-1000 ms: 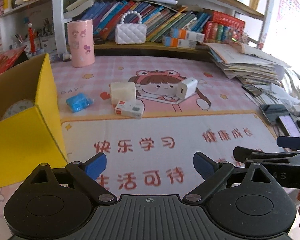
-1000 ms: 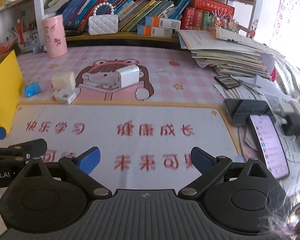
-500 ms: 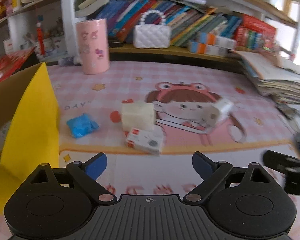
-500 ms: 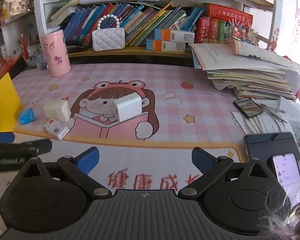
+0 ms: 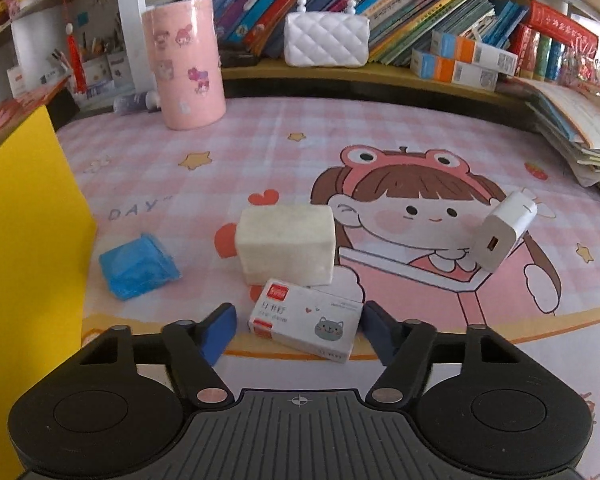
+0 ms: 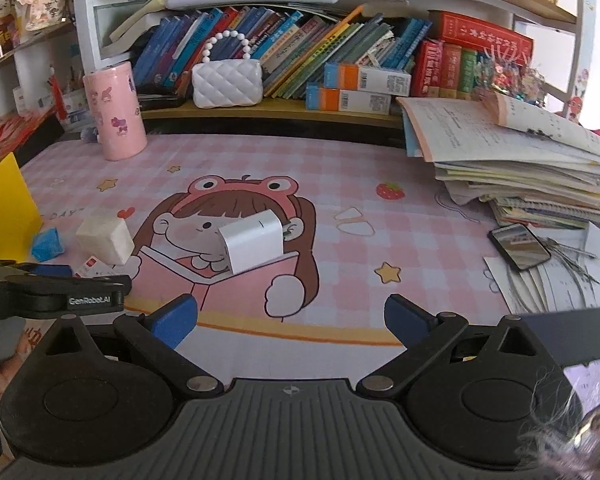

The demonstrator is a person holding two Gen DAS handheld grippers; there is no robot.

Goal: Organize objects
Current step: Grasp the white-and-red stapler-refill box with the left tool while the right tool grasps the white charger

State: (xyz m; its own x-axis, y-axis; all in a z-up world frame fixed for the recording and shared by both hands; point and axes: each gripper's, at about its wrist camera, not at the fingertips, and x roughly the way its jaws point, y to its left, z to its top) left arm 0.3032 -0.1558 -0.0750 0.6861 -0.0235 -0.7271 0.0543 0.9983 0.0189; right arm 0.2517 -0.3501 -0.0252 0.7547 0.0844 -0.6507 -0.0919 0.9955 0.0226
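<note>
A small white box with a cat picture (image 5: 306, 320) lies on the pink desk mat between the blue fingertips of my open left gripper (image 5: 298, 330). Behind it stands a cream block (image 5: 286, 244), with a blue crumpled packet (image 5: 138, 266) to its left and a white charger (image 5: 504, 234) to its right. A yellow box (image 5: 28, 248) stands at the left edge. My right gripper (image 6: 292, 318) is open and empty, short of the white charger (image 6: 252, 246). The left gripper's body (image 6: 60, 294) shows at the left of the right wrist view.
A pink cylinder (image 5: 184, 62) and a white quilted purse (image 5: 326, 38) stand at the back by the bookshelf. A stack of papers (image 6: 520, 164), a phone (image 6: 520, 246) and a tablet (image 6: 572, 336) lie at the right.
Both grippers have moved forward over the mat. The left one now has the cat-picture box between its fingertips, and the right one is closer to the charger.
</note>
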